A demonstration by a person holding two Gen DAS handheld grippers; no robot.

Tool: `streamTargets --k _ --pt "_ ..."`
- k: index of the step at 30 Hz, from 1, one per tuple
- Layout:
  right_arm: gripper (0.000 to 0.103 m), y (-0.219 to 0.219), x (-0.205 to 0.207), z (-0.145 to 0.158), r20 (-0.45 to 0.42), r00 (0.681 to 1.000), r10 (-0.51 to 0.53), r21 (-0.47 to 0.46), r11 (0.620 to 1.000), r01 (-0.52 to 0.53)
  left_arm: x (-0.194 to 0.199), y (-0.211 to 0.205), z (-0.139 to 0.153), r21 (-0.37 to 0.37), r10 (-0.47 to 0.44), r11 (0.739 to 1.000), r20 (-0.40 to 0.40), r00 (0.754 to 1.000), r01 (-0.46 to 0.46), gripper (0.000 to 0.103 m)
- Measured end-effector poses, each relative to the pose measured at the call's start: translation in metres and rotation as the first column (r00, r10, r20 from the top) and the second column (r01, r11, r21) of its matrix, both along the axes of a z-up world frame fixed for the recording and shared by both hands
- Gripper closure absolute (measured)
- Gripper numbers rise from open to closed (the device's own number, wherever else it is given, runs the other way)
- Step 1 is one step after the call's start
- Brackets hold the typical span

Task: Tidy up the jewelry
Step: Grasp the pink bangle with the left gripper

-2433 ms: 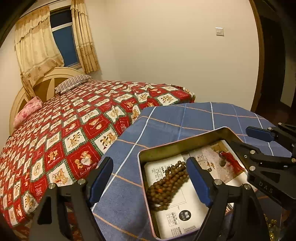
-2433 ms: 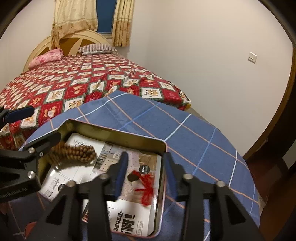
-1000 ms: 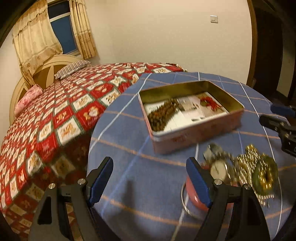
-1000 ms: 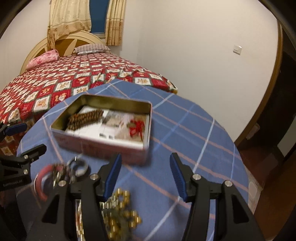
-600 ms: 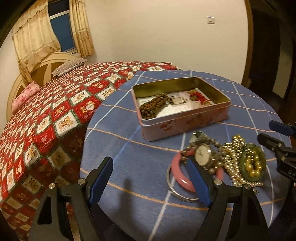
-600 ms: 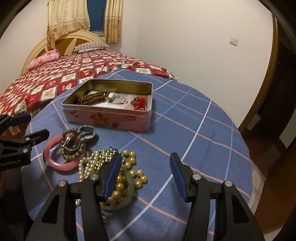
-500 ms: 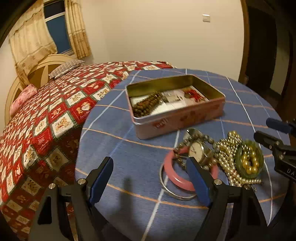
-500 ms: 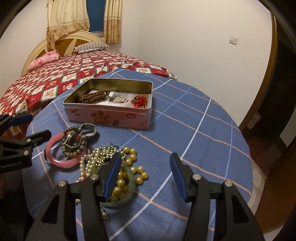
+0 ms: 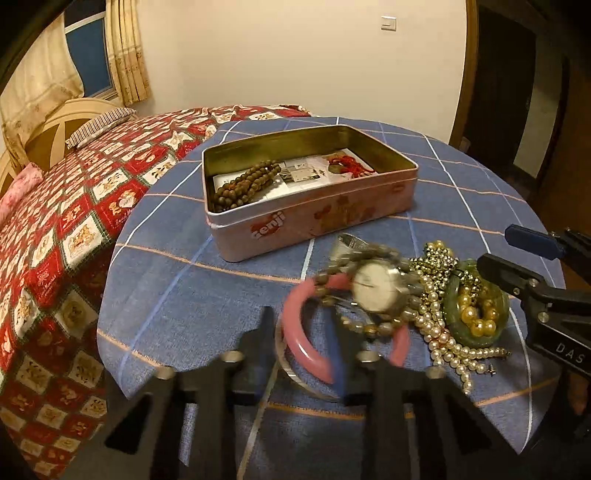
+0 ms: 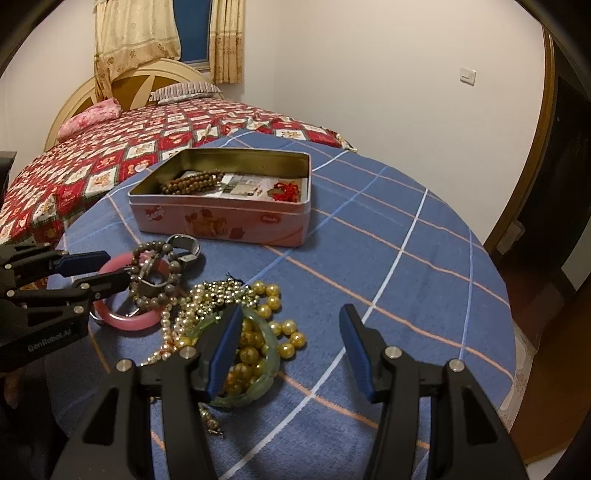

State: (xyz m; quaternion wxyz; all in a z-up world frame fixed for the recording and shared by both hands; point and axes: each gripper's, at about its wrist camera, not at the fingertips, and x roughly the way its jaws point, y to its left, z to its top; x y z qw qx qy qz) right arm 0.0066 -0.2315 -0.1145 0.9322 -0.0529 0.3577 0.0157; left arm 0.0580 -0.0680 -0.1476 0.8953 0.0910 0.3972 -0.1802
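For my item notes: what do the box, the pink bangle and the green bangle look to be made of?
Box: thin metal tin, going by its brassy glossy inner walls and rolled rim, pink printed outside. Pink bangle: smooth, opaque, glossy; plastic, resin or stone, cannot tell. Green bangle: translucent, mottled and polished, jade-like, possibly glass.

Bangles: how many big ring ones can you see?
3: a pink bangle between the left gripper fingers, a silver bangle under it, a green bangle among yellow beads. The pile may hide more.

A home bedroom: quilted bed [image 10: 147,140], pillows [image 10: 184,90], curtained window [image 10: 192,29], clothed table [image 10: 406,258].
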Motion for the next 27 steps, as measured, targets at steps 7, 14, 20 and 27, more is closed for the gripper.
streamTargets --k 7,14,20,27 --pt "0.046 -0.001 -0.001 0.0 0.006 1.0 -0.006 0.007 1.0 0.006 -0.009 0.001 0.012 -0.019 -0.025 0.999 0.036 0.999 0.025 0.093" --pt "0.046 -0.003 -0.003 0.003 0.011 1.0 -0.009 0.014 1.0 0.009 -0.019 0.005 0.037 -0.005 -0.013 1.0 0.143 0.99 0.014 0.093" --pt "0.046 -0.005 -0.005 0.005 0.012 1.0 -0.009 0.023 1.0 0.009 -0.024 0.014 0.052 -0.025 0.005 1.0 0.186 0.983 0.0 0.093" --pt "0.046 -0.004 -0.009 0.003 0.003 1.0 0.013 0.028 1.0 -0.013 -0.026 0.016 0.059 -0.043 0.012 0.999 0.21 0.978 -0.003 0.093"
